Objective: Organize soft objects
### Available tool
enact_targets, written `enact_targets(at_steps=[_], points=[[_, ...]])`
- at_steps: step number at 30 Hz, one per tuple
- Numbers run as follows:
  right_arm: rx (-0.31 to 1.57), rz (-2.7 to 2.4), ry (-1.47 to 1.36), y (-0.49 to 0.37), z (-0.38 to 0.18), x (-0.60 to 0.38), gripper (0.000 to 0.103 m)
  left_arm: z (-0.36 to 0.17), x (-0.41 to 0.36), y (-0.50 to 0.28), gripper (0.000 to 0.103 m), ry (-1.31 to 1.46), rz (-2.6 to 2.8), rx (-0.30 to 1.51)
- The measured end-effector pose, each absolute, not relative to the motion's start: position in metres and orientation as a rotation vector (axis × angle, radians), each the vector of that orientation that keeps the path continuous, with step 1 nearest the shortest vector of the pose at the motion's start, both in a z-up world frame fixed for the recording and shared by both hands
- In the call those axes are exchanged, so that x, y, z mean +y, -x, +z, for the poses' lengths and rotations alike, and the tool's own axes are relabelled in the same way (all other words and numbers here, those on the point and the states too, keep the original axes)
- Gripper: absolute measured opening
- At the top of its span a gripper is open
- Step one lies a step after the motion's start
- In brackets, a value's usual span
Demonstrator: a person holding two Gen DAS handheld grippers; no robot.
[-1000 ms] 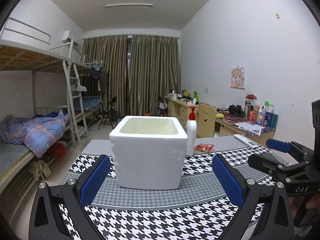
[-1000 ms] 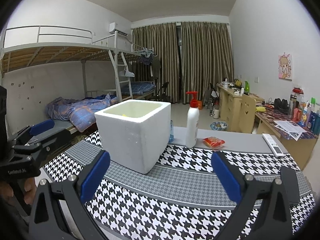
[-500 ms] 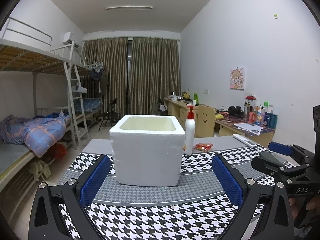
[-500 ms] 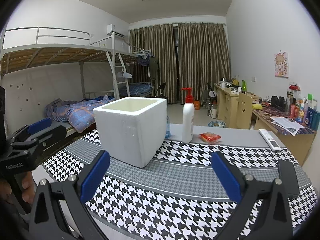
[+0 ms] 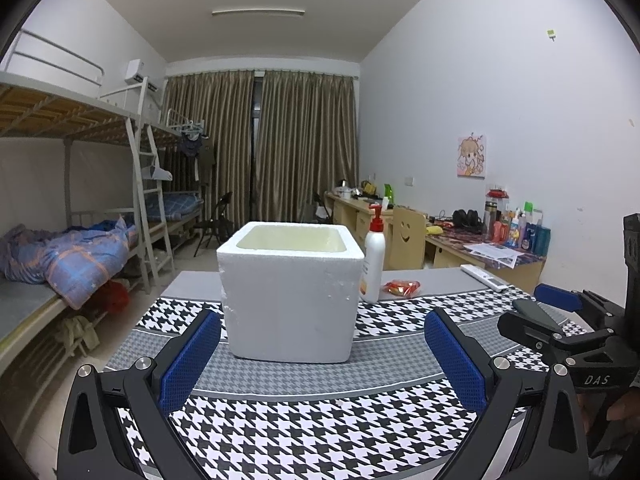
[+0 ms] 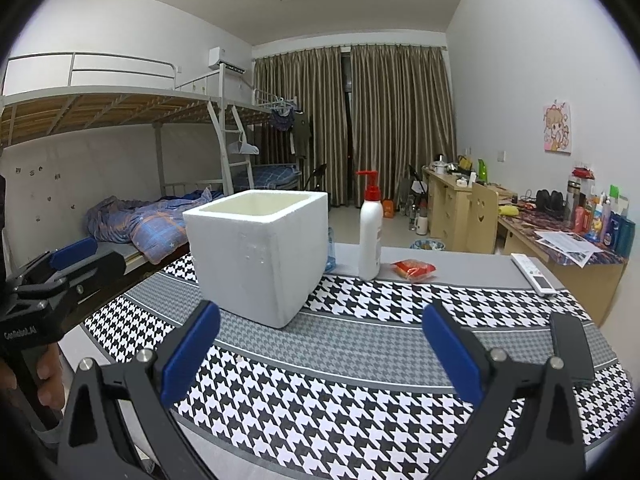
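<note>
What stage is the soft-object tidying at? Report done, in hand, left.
Done: nothing visible; the foam box interior cannot be seen. In hand: nothing; left gripper and right gripper are both open, empty. Left: the red packet beside the pump bottle lies unboxed.

Bare houndstooth cloth (image 5: 320,432) lies between both spread grippers and the white foam box (image 5: 290,292), which stands squarely ahead of the left gripper (image 5: 322,364). Right of the box, a pump bottle (image 6: 370,236) and red packet (image 6: 414,270) block the far strip; a dark phone, seemingly, (image 6: 570,344) lies near the right edge.
</note>
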State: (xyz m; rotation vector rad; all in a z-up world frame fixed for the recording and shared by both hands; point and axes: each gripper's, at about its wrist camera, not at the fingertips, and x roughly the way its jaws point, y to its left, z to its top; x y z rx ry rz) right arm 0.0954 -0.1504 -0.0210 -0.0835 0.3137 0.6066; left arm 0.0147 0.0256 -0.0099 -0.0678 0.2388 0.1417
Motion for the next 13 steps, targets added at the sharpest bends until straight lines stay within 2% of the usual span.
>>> enact_targets(at_steps=[13], points=[[0.33,0.607,0.089,-0.0984,-0.0256,-0.1497,0.102,-0.0118,0.0237,-0.012,0.102,0.065,0.129,0.254]])
